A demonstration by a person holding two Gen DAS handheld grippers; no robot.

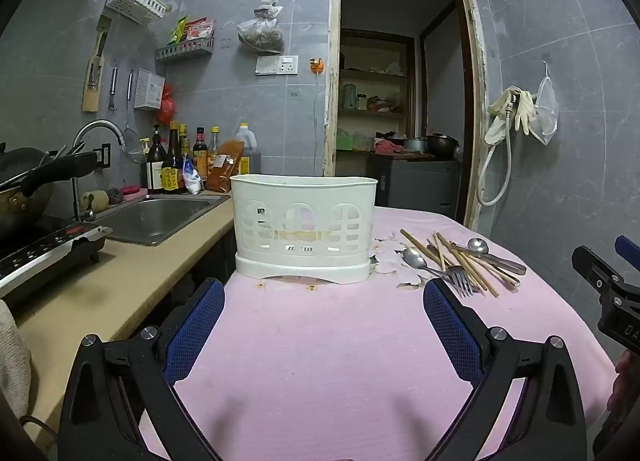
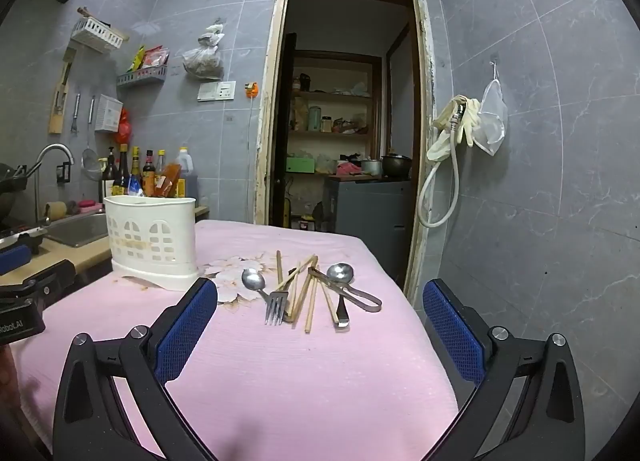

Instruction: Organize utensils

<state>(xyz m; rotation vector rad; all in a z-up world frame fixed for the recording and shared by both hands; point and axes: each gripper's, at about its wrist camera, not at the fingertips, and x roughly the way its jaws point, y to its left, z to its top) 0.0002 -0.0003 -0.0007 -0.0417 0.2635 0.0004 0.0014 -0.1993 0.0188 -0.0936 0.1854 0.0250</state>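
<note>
A steel sink [image 1: 160,217] is set into the beige counter [image 1: 120,285] at the far left, with sauce bottles [image 1: 176,161] lined up behind it. Next comes the white plastic utensil caddy [image 1: 304,225], upright on the pink cloth [image 1: 320,341], and the left gripper [image 1: 324,297] hangs short of it with its blue pads spread wide, nothing between them. Further right the utensils lie in a loose heap on the cloth: a spoon [image 2: 254,281], a fork [image 2: 277,307], wooden chopsticks [image 2: 310,301], metal tongs [image 2: 352,295] and a second spoon [image 2: 340,273]. The right gripper [image 2: 320,301] faces that heap, its jaws fully apart and empty
</note>
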